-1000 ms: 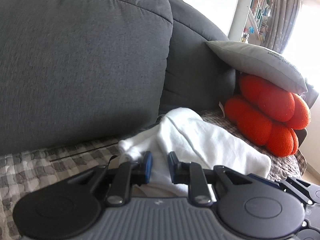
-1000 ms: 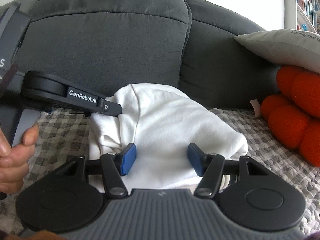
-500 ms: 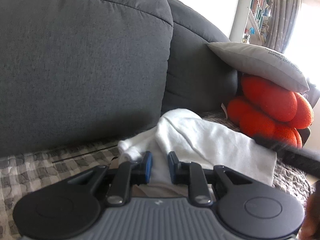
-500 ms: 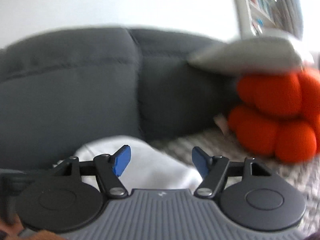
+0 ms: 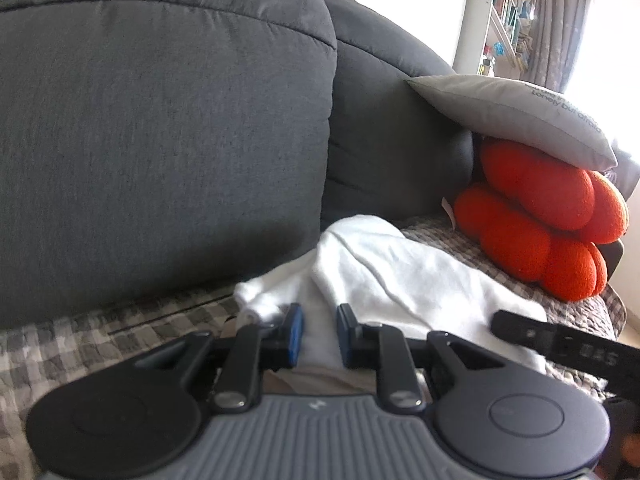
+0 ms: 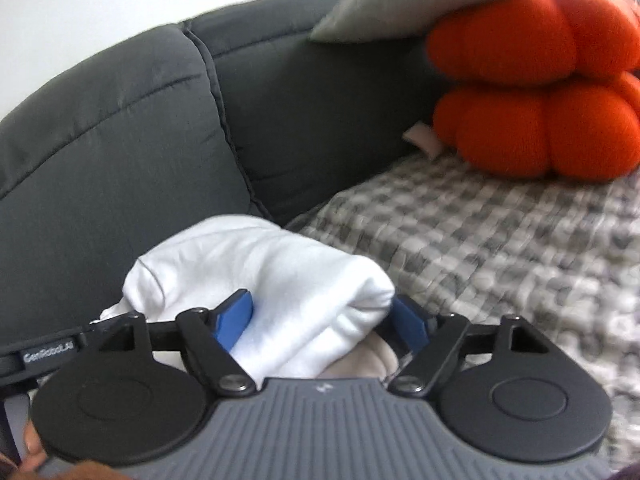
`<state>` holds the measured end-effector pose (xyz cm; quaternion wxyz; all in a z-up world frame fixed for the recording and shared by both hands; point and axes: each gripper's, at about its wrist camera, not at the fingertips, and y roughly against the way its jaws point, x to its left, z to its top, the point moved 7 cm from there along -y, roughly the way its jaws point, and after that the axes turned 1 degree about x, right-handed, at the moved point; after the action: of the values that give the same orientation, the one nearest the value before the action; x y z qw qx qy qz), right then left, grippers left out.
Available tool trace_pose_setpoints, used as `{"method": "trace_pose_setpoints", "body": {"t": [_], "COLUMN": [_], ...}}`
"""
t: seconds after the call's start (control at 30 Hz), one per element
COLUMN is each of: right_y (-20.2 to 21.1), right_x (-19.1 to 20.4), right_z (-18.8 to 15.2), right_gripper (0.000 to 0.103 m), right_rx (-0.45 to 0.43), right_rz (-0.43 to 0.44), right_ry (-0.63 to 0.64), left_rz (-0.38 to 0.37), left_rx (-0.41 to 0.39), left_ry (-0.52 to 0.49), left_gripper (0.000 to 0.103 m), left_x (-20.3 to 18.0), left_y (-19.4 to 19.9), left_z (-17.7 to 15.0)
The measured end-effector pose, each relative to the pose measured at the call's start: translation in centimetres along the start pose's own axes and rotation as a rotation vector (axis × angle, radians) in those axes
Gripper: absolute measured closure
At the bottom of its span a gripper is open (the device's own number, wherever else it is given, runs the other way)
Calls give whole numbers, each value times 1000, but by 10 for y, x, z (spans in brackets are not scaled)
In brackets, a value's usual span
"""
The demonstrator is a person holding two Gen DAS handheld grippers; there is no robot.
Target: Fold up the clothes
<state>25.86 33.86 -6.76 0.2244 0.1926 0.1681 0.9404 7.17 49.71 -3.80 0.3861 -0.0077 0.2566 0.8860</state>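
White garment [image 5: 404, 280] bunched in a soft, rumpled roll on the sofa seat, lying on the checked cover [image 6: 480, 240] right at the foot of the grey back cushions. Smooth knit, rounded folded end toward my right, a looser crumpled flap toward my left. Under its near edge something beige shows; I can't tell what it is.

My left claw [image 5: 319, 334] is clamped narrow on a fold at the cloth's near edge, blue pads pinching white fabric. My right claw [image 6: 318, 322] is opening, pads wide apart, with the rolled end of the garment sitting between them; the right pad is half hidden behind the cloth and doesn't look pressed in. The right tool's black arm crosses the lower right of the left view.

Further back: the dark grey sofa [image 5: 160, 140] back fills the frame. At the seat's far right an orange lobed cushion [image 6: 536, 92] with a grey pillow [image 5: 512, 116] resting on top. Beyond that, a bookshelf [image 5: 508, 12] and curtains by a bright window.
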Motion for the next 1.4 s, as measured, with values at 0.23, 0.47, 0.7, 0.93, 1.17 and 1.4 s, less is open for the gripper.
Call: {"method": "trace_pose_setpoints", "body": {"t": [0.23, 0.47, 0.7, 0.93, 1.17, 1.4], "right_y": [85, 152, 162, 152, 151, 149], "right_x": [30, 66, 80, 74, 70, 67], "right_z": [10, -39, -71, -89, -93, -93], "right_gripper": [0, 0, 0, 0, 0, 0], "right_rx": [-67, -71, -66, -15, -14, -7], "right_rz": [-31, 6, 77, 56, 39, 27], "right_ry": [82, 313, 356, 319, 301, 286], "left_rz": [41, 147, 259, 267, 264, 257], "left_rx": [-16, 46, 59, 61, 50, 49], "left_ry": [-57, -193, -149, -164, -230, -223], "left_gripper": [47, 30, 19, 19, 16, 15], "left_x": [-18, -38, -20, -11, -24, -25], "left_y": [29, 87, 126, 122, 124, 124], "left_z": [0, -30, -59, -70, -79, -79]}}
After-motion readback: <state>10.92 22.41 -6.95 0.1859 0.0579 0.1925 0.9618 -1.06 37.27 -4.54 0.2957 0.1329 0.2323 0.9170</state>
